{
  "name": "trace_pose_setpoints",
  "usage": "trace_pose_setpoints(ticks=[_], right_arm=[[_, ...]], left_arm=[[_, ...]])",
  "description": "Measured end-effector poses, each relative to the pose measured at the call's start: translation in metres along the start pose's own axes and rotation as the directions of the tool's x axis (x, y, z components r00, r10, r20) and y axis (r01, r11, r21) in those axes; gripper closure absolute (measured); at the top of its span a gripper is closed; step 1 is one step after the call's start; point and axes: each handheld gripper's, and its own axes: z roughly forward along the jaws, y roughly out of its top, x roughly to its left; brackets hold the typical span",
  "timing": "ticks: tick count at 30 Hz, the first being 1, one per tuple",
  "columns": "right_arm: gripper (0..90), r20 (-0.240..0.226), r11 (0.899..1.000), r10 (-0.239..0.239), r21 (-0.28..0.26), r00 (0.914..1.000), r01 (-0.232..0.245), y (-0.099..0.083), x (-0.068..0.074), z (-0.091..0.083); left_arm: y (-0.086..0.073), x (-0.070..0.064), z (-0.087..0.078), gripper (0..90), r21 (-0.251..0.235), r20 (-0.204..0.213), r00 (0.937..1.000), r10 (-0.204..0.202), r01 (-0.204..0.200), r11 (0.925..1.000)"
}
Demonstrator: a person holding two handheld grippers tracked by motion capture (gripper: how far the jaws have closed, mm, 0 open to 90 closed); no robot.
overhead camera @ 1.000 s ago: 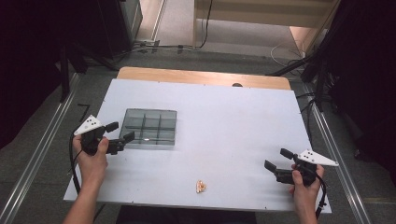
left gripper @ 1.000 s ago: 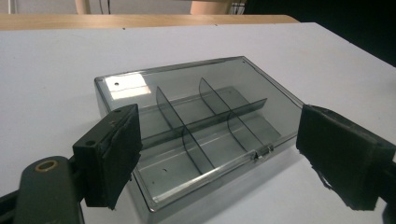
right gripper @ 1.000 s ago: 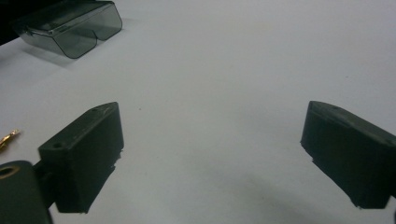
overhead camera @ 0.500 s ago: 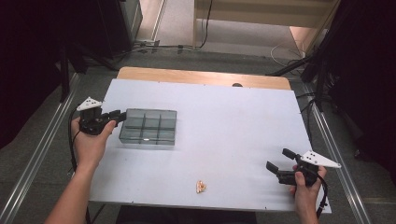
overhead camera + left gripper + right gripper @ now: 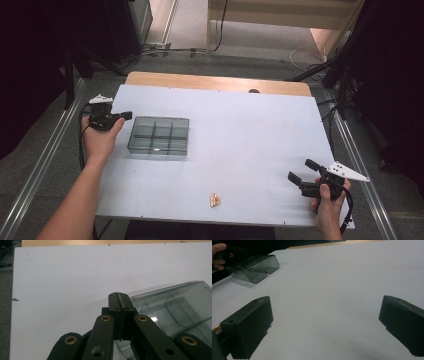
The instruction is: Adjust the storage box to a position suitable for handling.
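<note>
Compartment box (image 5: 159, 136) lies just beside the left gripper (image 5: 124, 116), jaws pressed together; right gripper (image 5: 302, 172), jaws spread, well apart from it

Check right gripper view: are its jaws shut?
No, the right gripper has its jaws spread wide, with bare white table between them.

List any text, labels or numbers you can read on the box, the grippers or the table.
None: no word, label or number is legible on the clear compartment box, the left gripper, the right gripper, the small tan piece or the white table.
</note>
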Motion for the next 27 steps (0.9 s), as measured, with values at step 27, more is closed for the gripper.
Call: trace_pose_setpoints(ticks=[27], right_arm=[[0.0,0.004,1.000,-0.007,0.012,1.0000,0.007,0.000,0.000,0.003]], left_arm=[[0.004,0.013,0.030,90.0,0.076,0.062,0.9971,-0.044,0.039,0.9964]])
